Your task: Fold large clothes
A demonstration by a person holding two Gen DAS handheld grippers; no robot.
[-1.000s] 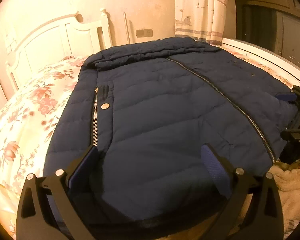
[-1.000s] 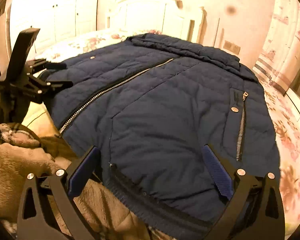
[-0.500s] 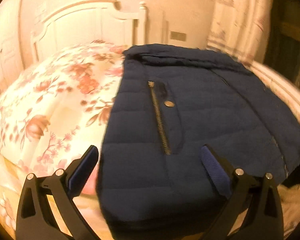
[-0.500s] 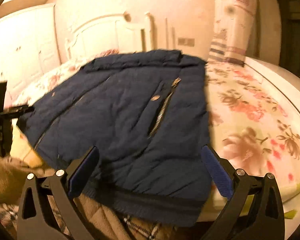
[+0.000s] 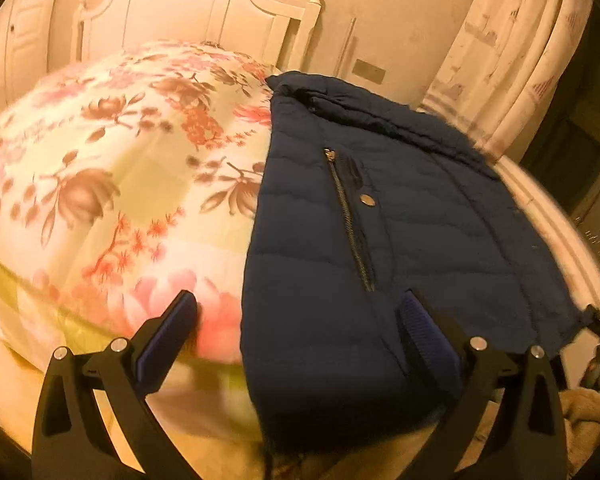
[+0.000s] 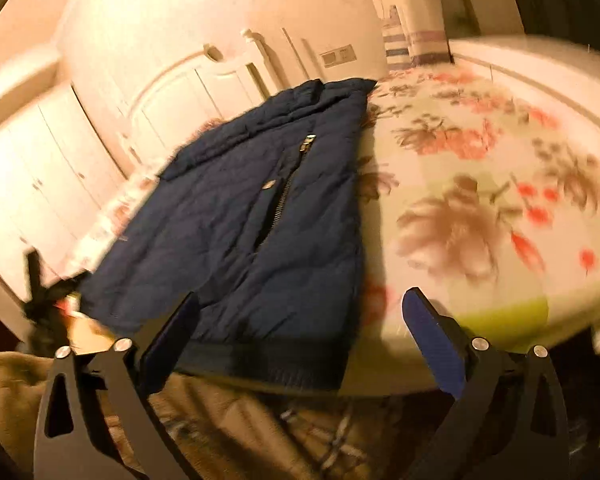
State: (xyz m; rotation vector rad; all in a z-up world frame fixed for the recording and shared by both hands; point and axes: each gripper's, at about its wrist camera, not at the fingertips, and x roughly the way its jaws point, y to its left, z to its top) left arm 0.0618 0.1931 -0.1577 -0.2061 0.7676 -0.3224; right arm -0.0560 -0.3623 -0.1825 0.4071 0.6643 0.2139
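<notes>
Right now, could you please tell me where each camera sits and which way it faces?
Left wrist: on the open left gripper, at the foot of the bed, facing the headboard; its fingers straddle the navy jacket's left edge.
Right wrist: on the open right gripper, facing up the bed across the jacket's right edge; its fingers show.
Shared: jacket, floral quilt, headboard.
</notes>
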